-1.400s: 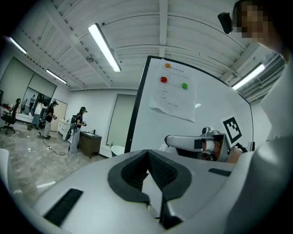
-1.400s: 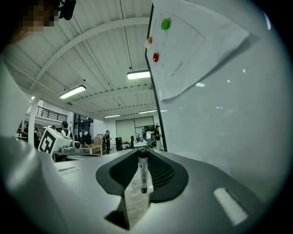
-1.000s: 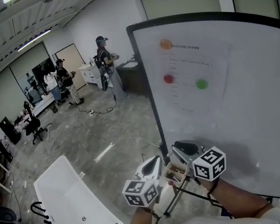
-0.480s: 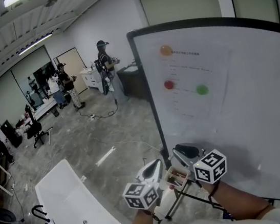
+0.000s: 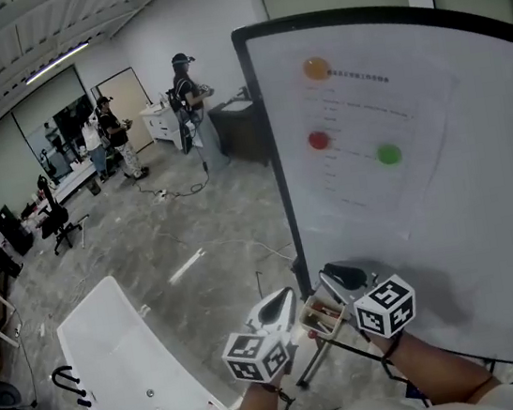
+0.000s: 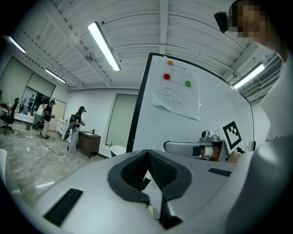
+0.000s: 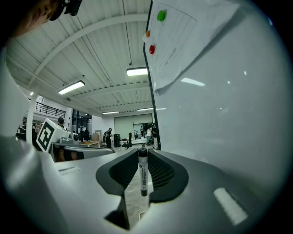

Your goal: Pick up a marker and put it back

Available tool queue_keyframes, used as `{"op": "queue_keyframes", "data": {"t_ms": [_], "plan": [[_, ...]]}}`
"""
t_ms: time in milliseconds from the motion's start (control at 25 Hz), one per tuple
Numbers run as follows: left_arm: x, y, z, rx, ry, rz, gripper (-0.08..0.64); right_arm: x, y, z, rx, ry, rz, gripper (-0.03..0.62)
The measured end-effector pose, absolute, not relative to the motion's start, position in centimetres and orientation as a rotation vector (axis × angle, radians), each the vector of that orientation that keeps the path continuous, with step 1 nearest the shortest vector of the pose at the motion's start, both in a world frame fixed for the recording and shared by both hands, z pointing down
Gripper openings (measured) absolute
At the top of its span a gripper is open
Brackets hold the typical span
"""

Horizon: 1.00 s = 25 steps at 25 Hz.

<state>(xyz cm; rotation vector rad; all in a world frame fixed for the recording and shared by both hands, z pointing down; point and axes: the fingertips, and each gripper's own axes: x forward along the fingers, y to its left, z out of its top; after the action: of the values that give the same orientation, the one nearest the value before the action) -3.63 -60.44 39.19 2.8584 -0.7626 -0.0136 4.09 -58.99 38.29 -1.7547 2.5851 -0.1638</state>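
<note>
A black-and-white marker (image 7: 143, 171) stands upright between the pads of my right gripper (image 7: 143, 154), which is shut on it. In the head view the right gripper (image 5: 338, 276) points level, close to the lower left corner of the whiteboard (image 5: 469, 236). My left gripper (image 5: 277, 304) is just to its left, jaws together in a point with nothing in them. In the left gripper view its pads meet at the tip (image 6: 147, 153). A small wooden box (image 5: 321, 316) with red-tipped items sits between the two grippers.
A paper sheet (image 5: 359, 128) hangs on the board under orange, red and green magnets. The board's black frame (image 5: 279, 196) and stand legs reach the floor. A long white tub (image 5: 117, 361) with small items lies lower left. Several people stand far back by desks.
The right gripper with the marker has sunk slightly beside the board. The head view has tilted a little, so the board sits higher in the picture. The left gripper has stayed put.
</note>
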Motion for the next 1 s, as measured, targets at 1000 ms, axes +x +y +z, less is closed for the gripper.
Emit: {"op": "queue_keyframes", "data": {"t_ms": [1000], "plan": [[-1.4, -62.4, 57.9, 2.646, -0.651, 0.203, 0.005, 5.9, -59.6, 63.6, -1.946, 2.637, -0.689, 0.067]]}}
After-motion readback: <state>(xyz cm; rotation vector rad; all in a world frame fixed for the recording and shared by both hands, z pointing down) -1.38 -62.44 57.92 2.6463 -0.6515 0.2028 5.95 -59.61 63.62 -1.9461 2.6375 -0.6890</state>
